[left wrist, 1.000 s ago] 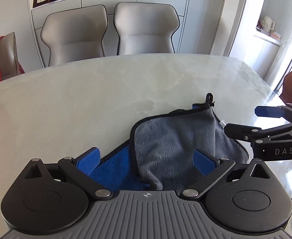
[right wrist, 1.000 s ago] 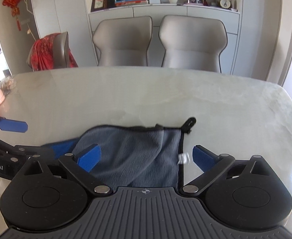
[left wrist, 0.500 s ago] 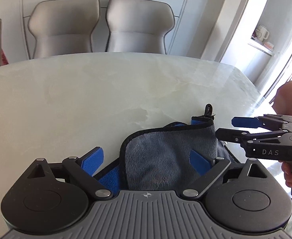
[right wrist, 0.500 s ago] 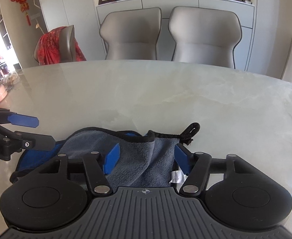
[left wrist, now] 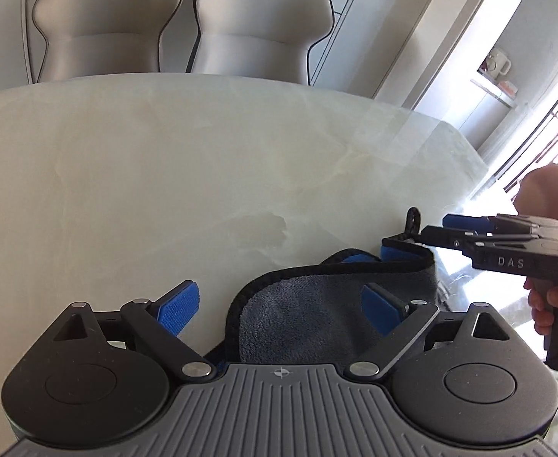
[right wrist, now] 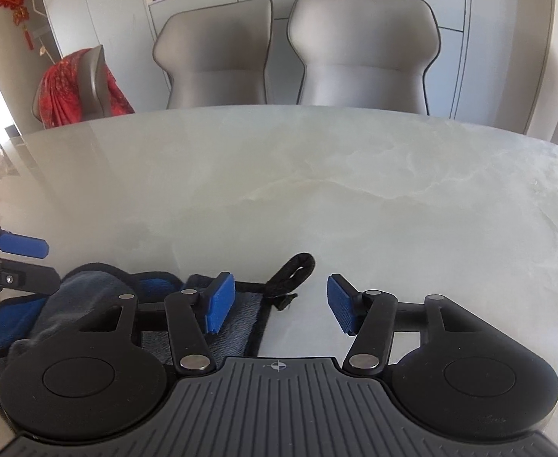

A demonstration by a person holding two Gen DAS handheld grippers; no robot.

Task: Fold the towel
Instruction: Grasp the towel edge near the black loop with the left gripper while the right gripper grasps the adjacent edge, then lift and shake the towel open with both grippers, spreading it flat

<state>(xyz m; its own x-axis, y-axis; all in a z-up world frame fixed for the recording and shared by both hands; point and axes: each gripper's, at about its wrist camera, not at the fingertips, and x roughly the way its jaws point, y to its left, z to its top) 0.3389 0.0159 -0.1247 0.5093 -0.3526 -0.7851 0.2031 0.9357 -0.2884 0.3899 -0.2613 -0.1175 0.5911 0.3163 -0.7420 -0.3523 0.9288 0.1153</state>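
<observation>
Between my left gripper's [left wrist: 281,306] blue pads lies the towel [left wrist: 317,316], a grey cloth with a blue underside and black edging, crumpled on the marble table [left wrist: 164,175]. Its rounded near fold sits just inside the gap, closer to the right-hand pad than to the left-hand one, which hangs over bare table. These jaws stand wide apart and neither pad presses the cloth that I can see. Off to the right of this gap, the right gripper [left wrist: 437,228] comes in from the side, held by a hand [left wrist: 553,304], its fingertips reaching the towel's far corner beside the black hanging loop [left wrist: 412,221]. Through the right wrist camera, the right gripper [right wrist: 281,302] has its jaws about half apart, having just been closing, and they clamp nothing. The towel [right wrist: 88,297] lies mostly to the left of and beneath the left-hand pad, its black edge running under that pad, while the loop [right wrist: 292,270] sits at the mouth of the gap, just ahead of the pads. Bare table shows under the right-hand pad. Further left, the left gripper's fingers [right wrist: 20,245] hover over the towel's other end.
</observation>
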